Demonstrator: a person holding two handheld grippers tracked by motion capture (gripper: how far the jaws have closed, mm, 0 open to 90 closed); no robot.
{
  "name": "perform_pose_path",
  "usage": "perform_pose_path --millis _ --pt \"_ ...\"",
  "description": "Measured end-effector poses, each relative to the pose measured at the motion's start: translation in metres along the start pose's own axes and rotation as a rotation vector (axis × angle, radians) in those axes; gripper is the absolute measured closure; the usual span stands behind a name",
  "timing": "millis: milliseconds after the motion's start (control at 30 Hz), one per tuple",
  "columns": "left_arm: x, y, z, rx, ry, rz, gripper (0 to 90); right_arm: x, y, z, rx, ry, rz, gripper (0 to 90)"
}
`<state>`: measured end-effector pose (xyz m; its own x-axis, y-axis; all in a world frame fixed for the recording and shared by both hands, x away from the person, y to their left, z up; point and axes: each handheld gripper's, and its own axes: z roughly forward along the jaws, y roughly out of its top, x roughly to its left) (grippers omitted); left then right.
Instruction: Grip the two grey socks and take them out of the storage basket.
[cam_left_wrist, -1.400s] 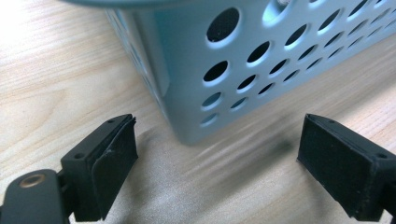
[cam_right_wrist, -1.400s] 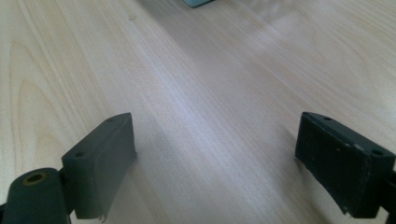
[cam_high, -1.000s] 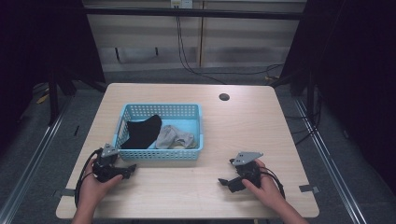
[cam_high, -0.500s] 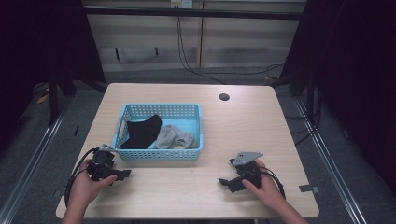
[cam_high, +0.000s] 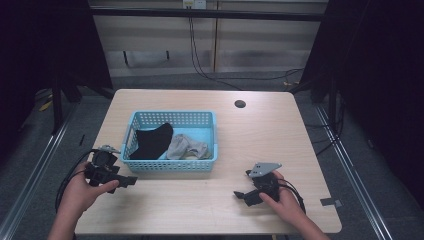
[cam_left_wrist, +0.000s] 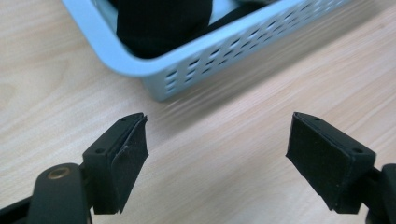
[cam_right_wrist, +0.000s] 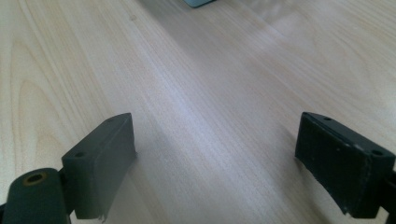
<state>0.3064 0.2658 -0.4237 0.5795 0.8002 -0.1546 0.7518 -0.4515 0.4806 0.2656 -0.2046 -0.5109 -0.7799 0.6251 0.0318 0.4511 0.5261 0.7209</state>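
Pale wooden table (cam_high: 300, 145), blue slotted basket (cam_high: 172, 165) directly on it (left of centre), round dark grommet (cam_high: 240, 104) near the far edge

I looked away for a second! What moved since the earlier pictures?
The left claw slid away from the basket toward the person and the table's left edge. Its jaws have just been closing a little, nothing between them, and they stand open. The right claw, basket, black cloth and grey cloth stayed put.

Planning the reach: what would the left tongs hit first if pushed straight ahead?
Likely the near corner of the blue basket, dead ahead of the open left tongs; bare table lies between.
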Motion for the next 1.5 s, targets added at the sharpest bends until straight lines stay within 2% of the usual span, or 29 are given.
perform_pose_path --millis 67,167,200,300,467,667,733,767,833,933,1100,1200,1500 --pt "-0.003 0.008 -0.006 0.007 -0.020 -0.004 19.5 0.000 0.000 0.000 0.000 0.000 0.000 11.6" --pt "-0.005 0.015 -0.009 0.019 -0.027 -0.002 19.6 0.000 0.000 0.000 0.000 0.000 0.000 11.5" --pt "-0.006 0.022 -0.011 0.026 -0.031 0.000 19.5 0.000 0.000 0.000 0.000 0.000 0.000 11.6" --pt "-0.008 0.028 -0.013 0.023 -0.028 0.000 19.5 0.000 0.000 0.000 0.000 0.000 0.000 11.6" --pt "-0.014 0.050 -0.016 0.025 -0.028 0.028 19.8 0.000 0.000 0.000 0.000 0.000 0.000 11.6" --pt "-0.018 0.068 -0.013 0.022 -0.031 0.037 20.9 0.000 0.000 0.000 0.000 0.000 0.000 11.6" --pt "-0.019 0.077 -0.007 0.044 -0.031 0.050 21.4 0.000 0.000 0.000 0.000 0.000 0.000 11.6" --pt "-0.020 0.080 -0.005 0.041 -0.034 0.041 21.4 0.000 0.000 0.000 0.000 0.000 0.000 11.5" --pt "-0.020 0.086 0.000 0.045 -0.020 0.061 21.4 0.000 0.000 0.000 0.000 0.000 0.000 11.6" --pt "-0.022 0.095 0.007 0.042 -0.024 0.059 21.4 0.000 0.000 0.000 0.000 0.000 0.000 11.6" --pt "-0.022 0.103 0.023 0.044 -0.026 0.058 21.4 0.000 0.000 0.000 0.001 0.000 0.000 11.6" --pt "-0.023 0.108 0.037 0.036 -0.029 0.038 21.5 0.000 0.000 0.000 0.002 0.000 0.000 11.6" --pt "-0.031 0.118 0.064 0.046 -0.048 0.053 23.6 0.000 0.000 0.000 0.001 0.000 0.000 11.5"
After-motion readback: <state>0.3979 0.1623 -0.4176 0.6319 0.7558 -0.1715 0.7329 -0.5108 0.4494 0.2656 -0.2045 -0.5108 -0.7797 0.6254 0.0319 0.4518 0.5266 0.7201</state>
